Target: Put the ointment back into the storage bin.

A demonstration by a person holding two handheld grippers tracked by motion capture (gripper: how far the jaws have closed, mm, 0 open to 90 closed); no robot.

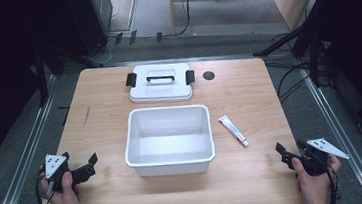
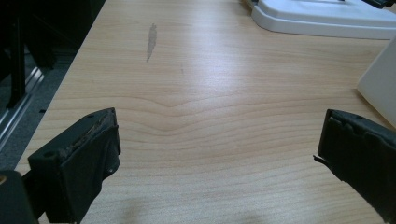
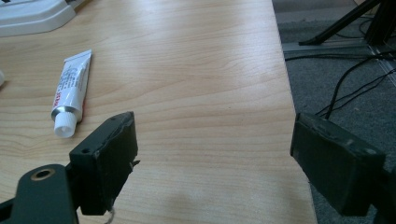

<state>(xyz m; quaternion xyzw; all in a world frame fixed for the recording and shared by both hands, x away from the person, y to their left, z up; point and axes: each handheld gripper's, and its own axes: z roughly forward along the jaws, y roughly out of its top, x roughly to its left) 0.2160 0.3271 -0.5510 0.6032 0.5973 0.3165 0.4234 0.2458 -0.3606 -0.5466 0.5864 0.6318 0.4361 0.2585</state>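
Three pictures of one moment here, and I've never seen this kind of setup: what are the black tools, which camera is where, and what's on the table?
A person sits at a wooden table and holds a hand tool in each hand: the left gripper and the right gripper, each with two black jaws. The high view looks down from above the person. The other two pictures come from cameras riding on each gripper, looking out between its jaws. On the table lie an open white bin, its lid with a black handle behind it, and a small white tube to the bin's right, capped end toward the person. Both grippers stand open and hold nothing.
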